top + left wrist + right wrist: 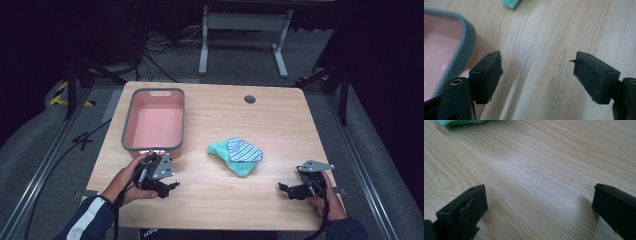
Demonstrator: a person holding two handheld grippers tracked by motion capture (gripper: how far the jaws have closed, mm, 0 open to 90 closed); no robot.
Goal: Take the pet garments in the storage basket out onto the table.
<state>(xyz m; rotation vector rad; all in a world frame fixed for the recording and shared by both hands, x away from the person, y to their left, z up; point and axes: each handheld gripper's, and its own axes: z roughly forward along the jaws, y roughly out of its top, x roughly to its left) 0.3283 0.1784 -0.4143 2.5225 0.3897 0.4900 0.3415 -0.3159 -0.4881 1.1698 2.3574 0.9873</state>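
Work in hand: we judge that the cloths in the middle of the worktop must go into the pink basin (153,125); nothing is lifted yet.

Cloths: a teal cloth (231,157) lies near the centre of the worktop (215,200), and a blue-and-white striped cloth (244,150) lies on top of it, touching it. Both are well apart from the near edge.

Basin: it stands at the left side of the worktop, close to the far-left corner, with a grey rim and nothing inside that we can see.

Left gripper (167,189): it hovers near the near-left corner, just beside the front wall of the basin. Its jaws are spread, with only bare wood between them in the left gripper view.

Right gripper (286,189): it is low over the near-right part of the worktop and points toward the cloths. Its jaws are also spread wide and hold nothing; a corner of the teal cloth shows at the top of the right gripper view.

Risk, pick: the two cloths are stacked, so a pinch from the side may catch the teal one only, and the striped one may slide off.

Risk, basin: our left gripper is very close to the basin wall, so a careless swing could push the basin along the worktop.

Risk, table: a thin cloth needs low jaws, and these may scrape on the wood.
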